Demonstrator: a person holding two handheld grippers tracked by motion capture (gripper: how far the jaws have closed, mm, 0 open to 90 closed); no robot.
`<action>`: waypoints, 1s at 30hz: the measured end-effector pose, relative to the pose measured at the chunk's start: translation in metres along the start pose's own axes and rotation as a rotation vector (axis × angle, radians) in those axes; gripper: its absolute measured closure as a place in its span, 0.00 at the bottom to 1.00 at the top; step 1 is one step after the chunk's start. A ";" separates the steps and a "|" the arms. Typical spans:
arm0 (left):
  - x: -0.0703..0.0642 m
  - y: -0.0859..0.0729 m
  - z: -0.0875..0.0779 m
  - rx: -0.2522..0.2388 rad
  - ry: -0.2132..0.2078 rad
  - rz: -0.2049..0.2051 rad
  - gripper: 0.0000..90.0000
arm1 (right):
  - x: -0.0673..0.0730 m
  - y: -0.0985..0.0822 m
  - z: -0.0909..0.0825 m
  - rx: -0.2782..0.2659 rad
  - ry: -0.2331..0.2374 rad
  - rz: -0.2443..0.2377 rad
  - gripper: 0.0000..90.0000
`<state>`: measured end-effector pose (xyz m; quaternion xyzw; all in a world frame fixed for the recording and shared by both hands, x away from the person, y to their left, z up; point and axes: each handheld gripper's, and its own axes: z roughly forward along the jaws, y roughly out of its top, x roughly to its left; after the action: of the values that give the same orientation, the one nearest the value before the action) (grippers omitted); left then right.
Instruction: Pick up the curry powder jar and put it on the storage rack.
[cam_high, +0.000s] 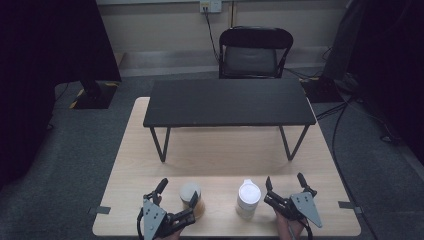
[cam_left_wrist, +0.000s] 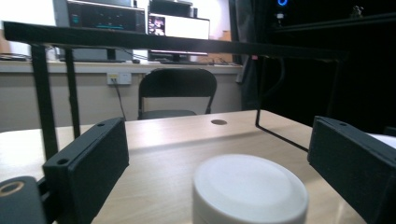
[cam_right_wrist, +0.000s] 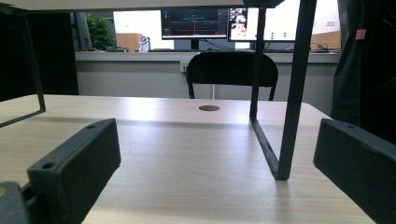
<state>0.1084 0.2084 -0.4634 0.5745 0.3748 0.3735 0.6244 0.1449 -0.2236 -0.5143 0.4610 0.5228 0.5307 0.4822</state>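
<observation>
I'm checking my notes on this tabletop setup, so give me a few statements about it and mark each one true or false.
1. The left gripper has its fingers on either side of a small jar. True.
2. The white cup is lying on its side. False: it stands upright.
3. The right gripper holds the white cup. False: its fingers are open and empty, with the cup beside it.
4. A black shelf stands on the table. True.
5. The black chair stands on the table. False: it stands on the floor beyond it.
</observation>
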 end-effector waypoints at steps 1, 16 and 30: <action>-0.001 -0.001 0.000 0.002 -0.002 0.004 0.07 | 0.000 0.000 0.000 0.000 0.000 0.000 0.00; -0.003 -0.017 0.005 0.063 -0.034 0.003 0.16 | 0.000 0.000 0.000 0.000 0.000 0.000 0.00; 0.003 -0.026 0.009 0.081 -0.055 -0.007 0.27 | 0.001 0.000 0.000 -0.001 -0.003 0.000 0.00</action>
<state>0.1190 0.2051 -0.4889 0.6079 0.3744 0.3400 0.6121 0.1447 -0.2230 -0.5146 0.4617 0.5216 0.5303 0.4833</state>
